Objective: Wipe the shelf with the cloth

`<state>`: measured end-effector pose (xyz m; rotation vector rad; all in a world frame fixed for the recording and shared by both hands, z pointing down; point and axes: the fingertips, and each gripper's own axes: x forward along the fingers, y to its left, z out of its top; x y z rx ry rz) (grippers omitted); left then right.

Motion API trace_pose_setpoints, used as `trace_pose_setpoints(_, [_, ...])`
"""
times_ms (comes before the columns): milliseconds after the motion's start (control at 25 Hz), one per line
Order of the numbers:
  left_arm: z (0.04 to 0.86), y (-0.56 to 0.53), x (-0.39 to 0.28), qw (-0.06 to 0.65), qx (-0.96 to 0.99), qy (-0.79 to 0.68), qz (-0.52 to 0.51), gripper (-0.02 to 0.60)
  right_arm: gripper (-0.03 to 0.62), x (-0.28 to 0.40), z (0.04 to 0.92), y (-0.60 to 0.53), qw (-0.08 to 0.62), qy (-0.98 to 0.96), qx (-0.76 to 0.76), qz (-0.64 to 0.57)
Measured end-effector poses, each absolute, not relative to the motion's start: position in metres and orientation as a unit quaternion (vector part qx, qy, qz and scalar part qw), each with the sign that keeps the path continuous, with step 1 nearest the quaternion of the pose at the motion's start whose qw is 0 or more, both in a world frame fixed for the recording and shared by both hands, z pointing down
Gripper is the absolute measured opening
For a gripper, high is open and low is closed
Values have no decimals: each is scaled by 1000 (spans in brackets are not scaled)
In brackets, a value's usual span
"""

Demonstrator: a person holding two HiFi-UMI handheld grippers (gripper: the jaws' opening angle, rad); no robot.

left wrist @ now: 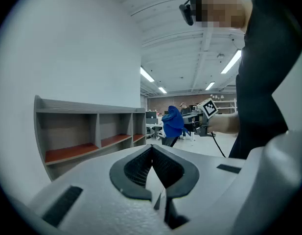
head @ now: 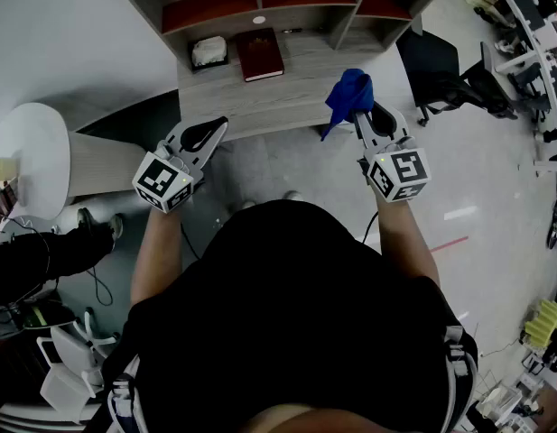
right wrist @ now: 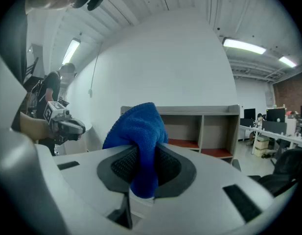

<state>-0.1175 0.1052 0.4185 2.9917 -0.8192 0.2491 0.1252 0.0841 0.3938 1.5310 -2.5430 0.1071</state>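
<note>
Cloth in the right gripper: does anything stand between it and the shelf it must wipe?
Nothing visible does. The right gripper holds the blue cloth in open air just before the shelf. A dark red book and a white object lie on its surface farther left, where they could obstruct wiping.

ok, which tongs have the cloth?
The right tongs, shut on the blue cloth. The left tongs are shut with nothing between them.
</note>
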Motion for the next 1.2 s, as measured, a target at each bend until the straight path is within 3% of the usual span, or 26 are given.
trace_pose_setpoints(720, [402,108,-46,-6,961,-265,82,17,69,168,386,81,55,-872,485,27])
trace_pose_setpoints(1200, [410,105,-22,2,962,-260,79,17,69,181,389,83,70,-877,474,31])
